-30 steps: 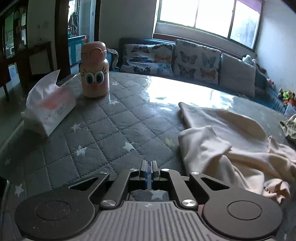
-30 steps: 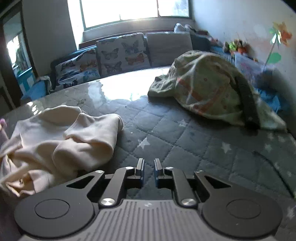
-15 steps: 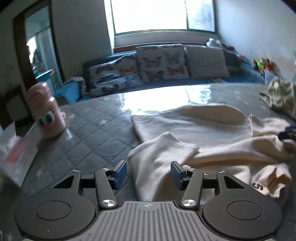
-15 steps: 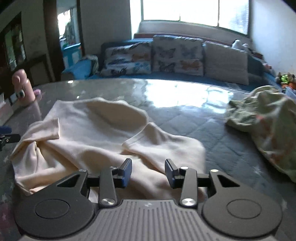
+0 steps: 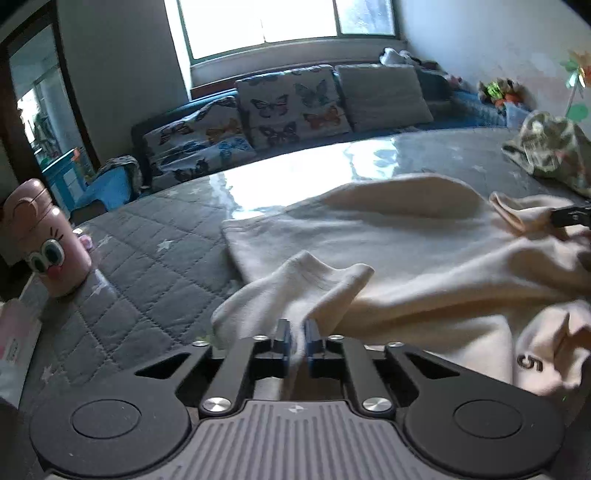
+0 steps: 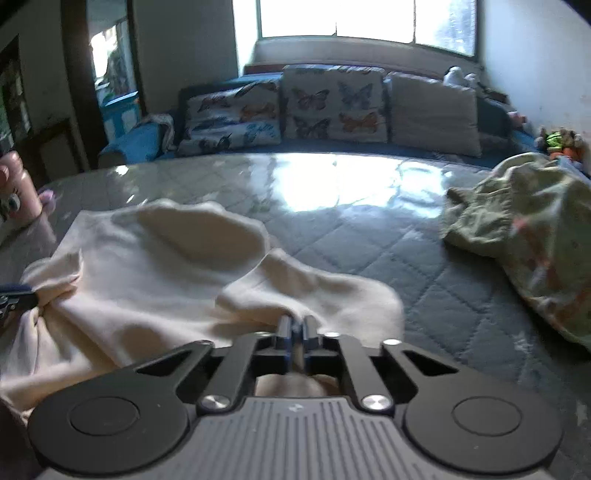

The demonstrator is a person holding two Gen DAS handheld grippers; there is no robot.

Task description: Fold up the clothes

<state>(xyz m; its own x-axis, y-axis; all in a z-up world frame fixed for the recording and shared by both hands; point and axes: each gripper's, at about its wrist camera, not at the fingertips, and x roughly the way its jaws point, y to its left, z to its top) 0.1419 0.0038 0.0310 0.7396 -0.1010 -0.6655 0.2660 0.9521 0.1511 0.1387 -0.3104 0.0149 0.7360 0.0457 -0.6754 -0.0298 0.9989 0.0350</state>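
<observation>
Cream garment (image 5: 406, 254) spread rumpled on grey quilted table (image 5: 147, 280), star print on cover. Left gripper (image 5: 296, 341) clenched on one sleeve cuff at garment's near-left edge; cloth pinched betw. blue pads, jaws nearly together. Right gripper (image 6: 297, 334) likewise clenched on opposite sleeve cuff, cloth bunched betw. jaws. Each gripper's tip visible in other cam: right tip at far right edge of left view, left tip at far left edge of right view, both touching cloth. Digit "5" printed on garment fold (image 5: 530, 363), near-right in left view. Green patterned garment (image 6: 524, 221) heaped on table's right side, well apart from cream one. Pink cartoon-face bottle (image 5: 44, 240) upright at table's left edge; tissue pack (image 5: 14, 339) just beside it, nearer cam. Butterfly-print cushions (image 6: 332, 107) and plain grey cushion (image 6: 432, 114) on sofa beyond table. Bright window (image 6: 354, 18) behind; strong glare on table's far half.
</observation>
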